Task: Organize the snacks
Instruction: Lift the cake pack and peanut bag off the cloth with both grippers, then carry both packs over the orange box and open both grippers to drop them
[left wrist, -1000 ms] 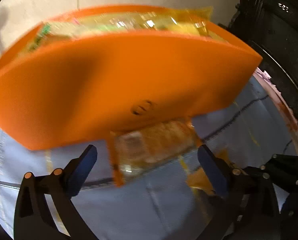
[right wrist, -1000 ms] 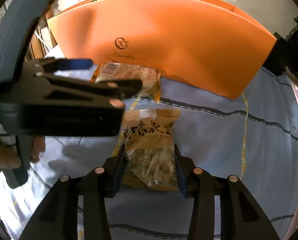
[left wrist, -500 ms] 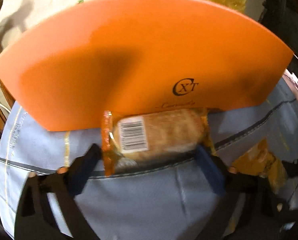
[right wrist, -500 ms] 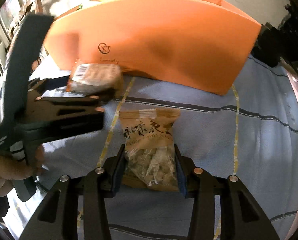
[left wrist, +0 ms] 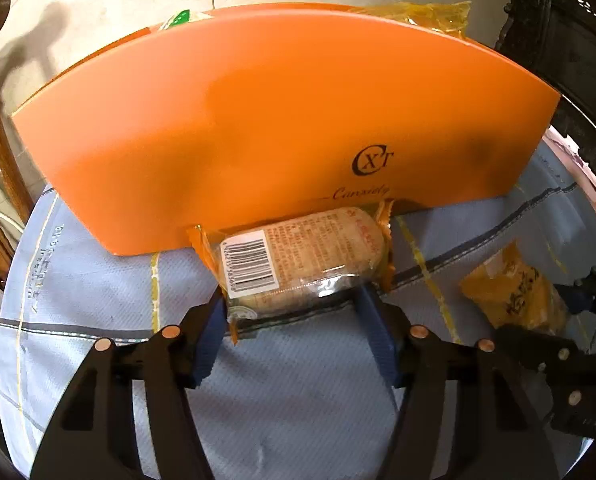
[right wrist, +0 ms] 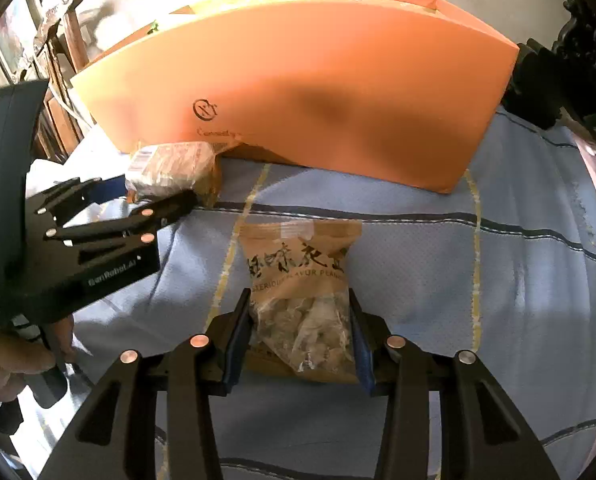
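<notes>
A table draped in a pale blue cloth [left wrist: 290, 408] with dark and yellow stripes fills both views, and on it stands the biggest thing in sight, an orange box [left wrist: 282, 120] with a dark round logo and script lettering on its near wall; yellow and green wrappers poke up over its top edge. Against the foot of that wall lies a clear-wrapped cake packet [left wrist: 301, 258] with orange crimped ends and a barcode label facing up. The left gripper [left wrist: 294, 322] has just been closing its jaws around this packet: the blue pads now sit at the packet's near corners, the left one touching the wrapper, and the packet still rests on the cloth against the box. From the right wrist view the same gripper [right wrist: 166, 200] reaches in from the left, held by a hand [right wrist: 14, 364] at the lower left edge, its tips at the cake packet [right wrist: 170, 170] by the orange box [right wrist: 321, 92]. Nearer the middle of the cloth [right wrist: 497, 288], well apart from the box, lies a tan peanut bag [right wrist: 301, 292] with printed characters and a clear lower window, and the right gripper [right wrist: 299, 340] is clamped on its lower half, both blue pads pressing its sides. In the left wrist view that peanut bag [left wrist: 513, 292] shows at the right edge.
</notes>
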